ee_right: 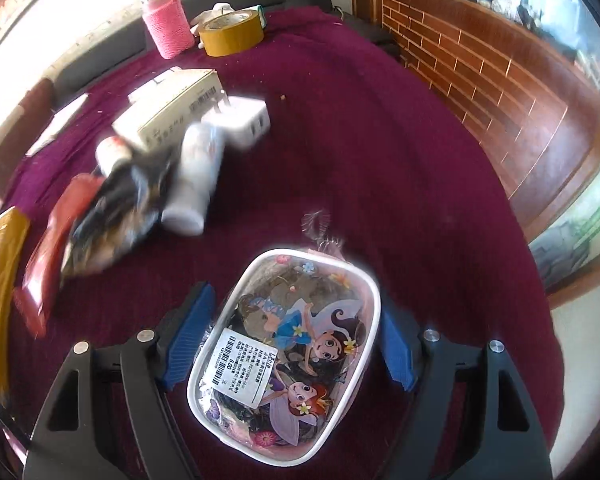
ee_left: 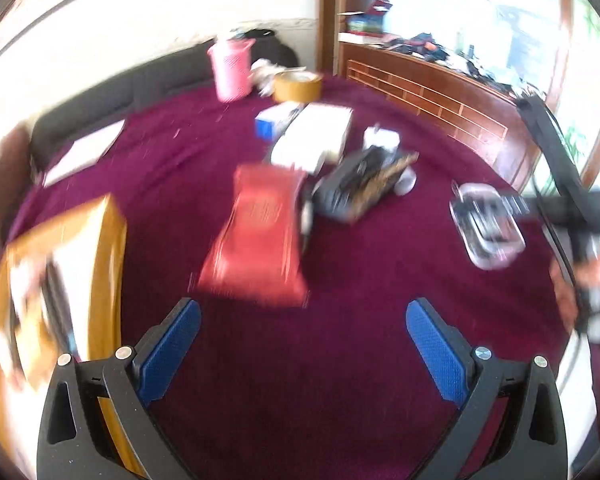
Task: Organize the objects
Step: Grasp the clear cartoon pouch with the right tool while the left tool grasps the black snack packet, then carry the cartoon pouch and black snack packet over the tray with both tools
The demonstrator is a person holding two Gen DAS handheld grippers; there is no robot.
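My left gripper (ee_left: 302,308) stands wide open over the maroon cloth (ee_left: 300,380), with nothing between its blue pads. Just beyond its tips lies a flat red packet (ee_left: 260,236), blurred. A yellow wooden box (ee_left: 60,300) sits at its left. My right gripper (ee_right: 296,300) is shut on a clear cartoon-printed pouch (ee_right: 288,352), with a blue pad against each long side. In the left wrist view the same pouch (ee_left: 488,228) shows at the far right, and a person's hand (ee_left: 596,292) holds the gripper behind it.
A pile lies mid-cloth: a white box (ee_right: 172,108), a white charger (ee_right: 244,120), a white bottle (ee_right: 196,176) and a dark packet (ee_right: 116,208). A pink mesh cup (ee_right: 168,28) and a tape roll (ee_right: 232,32) stand at the far edge. A wooden ledge (ee_right: 480,64) runs along the right.
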